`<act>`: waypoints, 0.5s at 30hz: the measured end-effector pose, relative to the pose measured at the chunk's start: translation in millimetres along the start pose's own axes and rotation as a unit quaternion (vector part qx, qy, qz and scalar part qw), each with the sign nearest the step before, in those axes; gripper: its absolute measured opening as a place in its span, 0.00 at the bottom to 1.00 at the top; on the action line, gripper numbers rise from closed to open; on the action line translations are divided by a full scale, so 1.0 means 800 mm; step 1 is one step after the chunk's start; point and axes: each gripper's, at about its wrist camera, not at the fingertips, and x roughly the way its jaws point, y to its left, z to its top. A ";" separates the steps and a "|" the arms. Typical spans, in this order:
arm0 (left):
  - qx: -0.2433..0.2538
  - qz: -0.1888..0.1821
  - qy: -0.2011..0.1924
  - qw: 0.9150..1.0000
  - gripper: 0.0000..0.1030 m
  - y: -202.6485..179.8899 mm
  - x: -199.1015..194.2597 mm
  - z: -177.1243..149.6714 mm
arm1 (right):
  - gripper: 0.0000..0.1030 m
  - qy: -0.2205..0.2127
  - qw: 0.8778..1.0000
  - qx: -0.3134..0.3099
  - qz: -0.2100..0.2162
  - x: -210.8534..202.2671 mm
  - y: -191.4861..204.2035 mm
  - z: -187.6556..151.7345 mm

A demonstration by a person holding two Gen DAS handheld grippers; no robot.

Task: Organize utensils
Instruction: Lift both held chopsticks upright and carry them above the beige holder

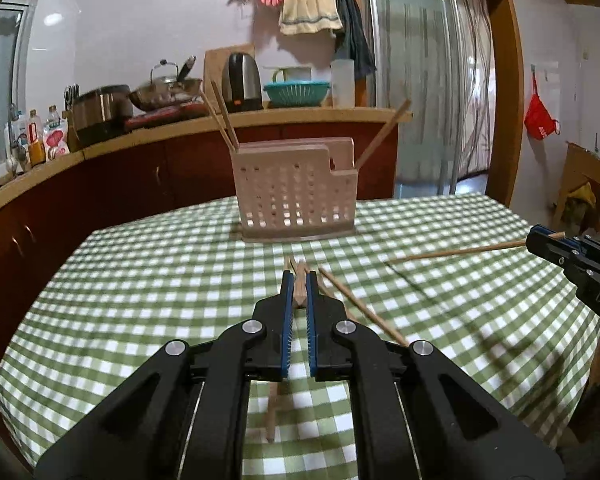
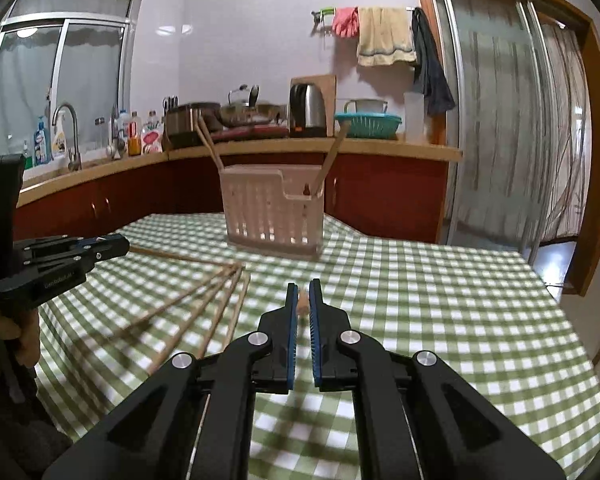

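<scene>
On the tabletop (image 1: 140, 280), w/ its green-and-white checked cloth, stands a pink holder (image 1: 296, 190) full of little holes. It sits toward the far side, near the middle. Two chopsticks (image 1: 222, 120) lean out of its left end, & one chopstick (image 1: 382, 134) leans out of the low right part.

The left hand-held gripper (image 1: 299, 286) is low over the cloth, in front of the holder. Its blue pads are pinched on a brown chopstick (image 1: 299, 294); the stick runs up between them & its other end shows under the gripper, close to the camera. More loose chopsticks (image 1: 360, 306) lie on the cloth just beside it, on the right. In the right wrist view they fan out like spread fingers (image 2: 216, 304).

The right hand-held gripper (image 2: 303, 300) is well apart from the left one, off to the right side of the tabletop. It is closed on one chopstick too (image 1: 460, 253). That stick pokes out sideways toward the middle, up off the cloth, w/ a dark shadow under it. Only its butt end shows between the pads in the right wrist view.
</scene>
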 end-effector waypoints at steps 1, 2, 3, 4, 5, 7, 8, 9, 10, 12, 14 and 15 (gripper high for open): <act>-0.001 0.000 -0.005 1.000 0.06 0.000 -0.003 0.005 | 0.06 -0.004 1.000 -0.001 0.000 -0.002 0.001 0.004; -0.001 0.000 -0.008 1.000 0.06 0.001 -0.005 0.009 | 0.06 -0.008 1.000 -0.002 0.000 -0.004 0.001 0.008; -0.001 0.001 -0.013 1.000 0.06 0.002 -0.008 0.013 | 0.06 -0.013 1.000 -0.002 0.000 -0.006 0.002 0.015; -0.002 0.001 -0.018 1.000 0.06 0.004 -0.011 0.019 | 0.06 -0.016 1.000 -0.002 0.001 -0.008 0.002 0.020; -0.002 0.000 -0.021 1.000 0.06 0.005 -0.013 0.022 | 0.06 -0.020 1.000 -0.001 0.001 -0.009 0.002 0.026; -0.006 0.000 -0.028 1.000 0.06 0.008 -0.017 0.031 | 0.06 -0.026 1.000 0.002 0.003 -0.010 0.002 0.034; -0.008 0.000 -0.031 0.999 0.06 0.011 -0.019 0.037 | 0.06 -0.028 1.000 0.002 0.003 -0.011 0.003 0.040; -0.009 -0.001 -0.032 0.999 0.06 0.012 -0.020 0.042 | 0.06 -0.030 1.000 0.003 0.003 -0.010 0.003 0.045; -0.011 -0.001 -0.033 0.999 0.06 0.014 -0.021 0.047 | 0.06 -0.031 0.999 0.003 0.004 -0.009 0.002 0.050; -0.014 -0.005 -0.031 0.999 0.06 0.020 -0.019 0.058 | 0.06 -0.030 1.000 0.004 0.006 -0.005 0.002 0.059; -0.019 -0.013 -0.025 0.999 0.06 0.026 -0.013 0.068 | 0.06 -0.027 1.000 0.006 0.010 0.004 0.000 0.068; -0.019 -0.016 -0.022 0.999 0.06 0.028 -0.009 0.072 | 0.06 -0.027 1.000 0.005 0.010 0.009 0.000 0.071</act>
